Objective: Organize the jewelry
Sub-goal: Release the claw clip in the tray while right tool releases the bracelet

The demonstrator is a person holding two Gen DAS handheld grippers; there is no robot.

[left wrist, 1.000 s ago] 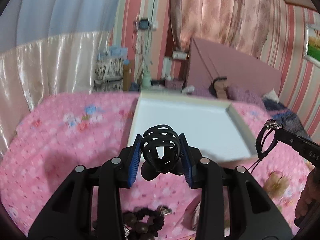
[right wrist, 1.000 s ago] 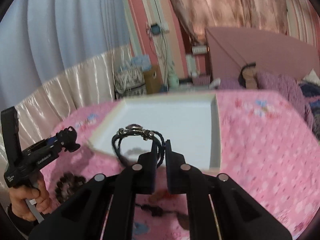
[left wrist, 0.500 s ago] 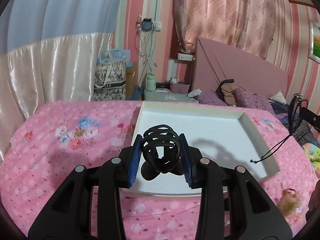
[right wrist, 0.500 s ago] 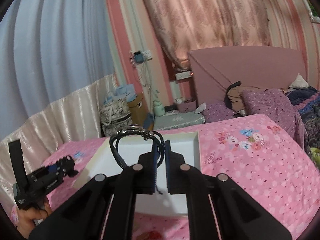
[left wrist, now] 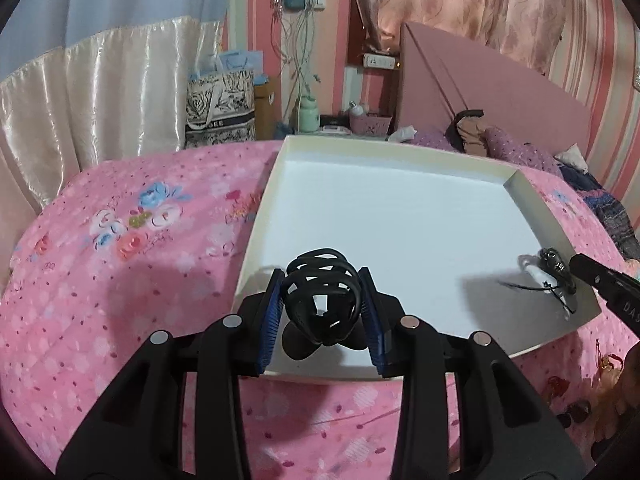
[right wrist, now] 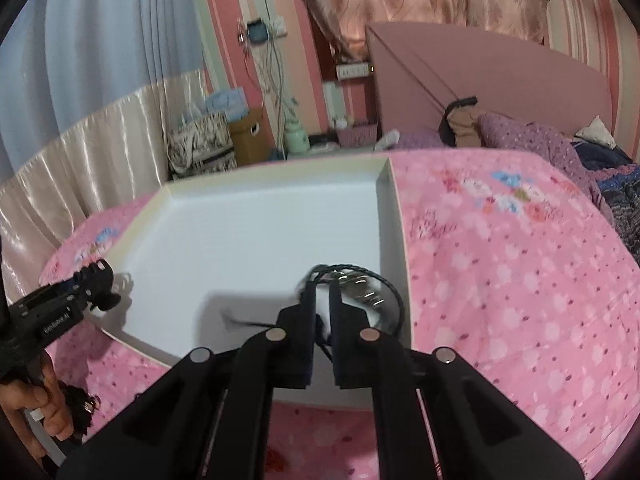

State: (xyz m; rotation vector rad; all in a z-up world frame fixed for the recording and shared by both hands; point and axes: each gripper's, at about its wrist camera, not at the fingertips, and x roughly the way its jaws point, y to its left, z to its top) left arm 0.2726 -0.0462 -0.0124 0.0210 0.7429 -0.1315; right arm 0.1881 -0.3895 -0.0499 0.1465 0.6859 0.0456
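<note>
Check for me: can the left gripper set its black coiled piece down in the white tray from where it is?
Probably yes. The left gripper, shut on the black coiled piece, sits over the white tray at its near-left corner with bare floor ahead. The right gripper, holding the braided bracelet, works the opposite corner.

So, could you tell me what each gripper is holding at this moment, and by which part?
The left gripper clamps a black coiled hair tie by its sides. The right gripper pinches a black cord bracelet at its near edge, over the white tray.
</note>
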